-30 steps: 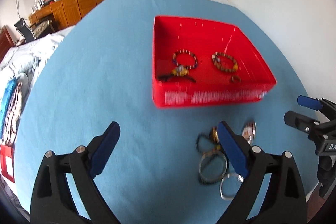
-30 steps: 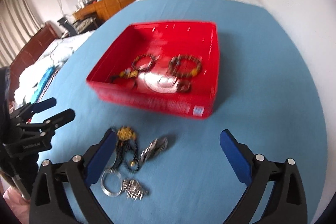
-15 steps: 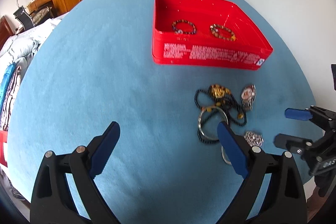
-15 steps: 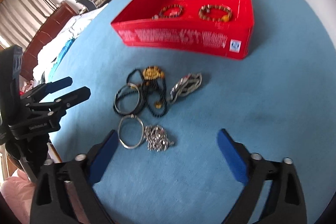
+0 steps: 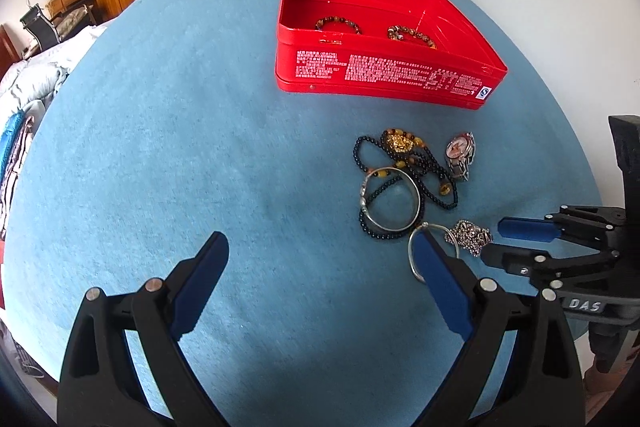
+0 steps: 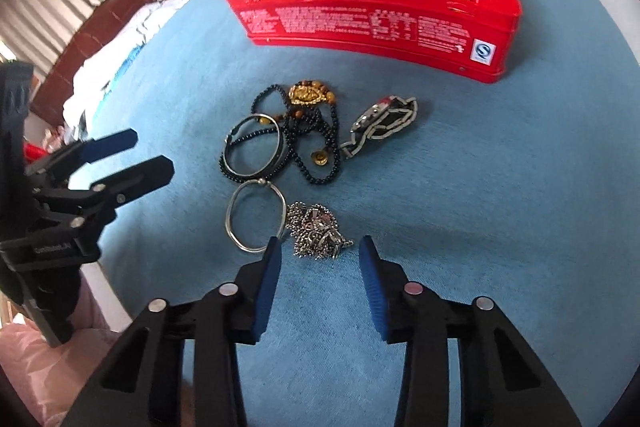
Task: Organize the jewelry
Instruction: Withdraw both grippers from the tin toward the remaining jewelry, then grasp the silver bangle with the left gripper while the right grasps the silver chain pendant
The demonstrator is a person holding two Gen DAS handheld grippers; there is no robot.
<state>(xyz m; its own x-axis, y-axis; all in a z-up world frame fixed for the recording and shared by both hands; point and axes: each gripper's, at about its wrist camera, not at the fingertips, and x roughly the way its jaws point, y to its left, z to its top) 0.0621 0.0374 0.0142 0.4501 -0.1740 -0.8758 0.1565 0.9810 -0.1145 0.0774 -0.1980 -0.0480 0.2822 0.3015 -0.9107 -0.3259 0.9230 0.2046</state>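
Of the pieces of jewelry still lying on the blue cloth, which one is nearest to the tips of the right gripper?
The silver chain heap. It lies just ahead of the closing right gripper, not yet between its jaws; the thin silver ring lies beside it, and the watch is farther off.

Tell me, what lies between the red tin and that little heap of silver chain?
In the right wrist view, between the red tin and the chain heap lie a black bead necklace with a gold pendant and a watch.
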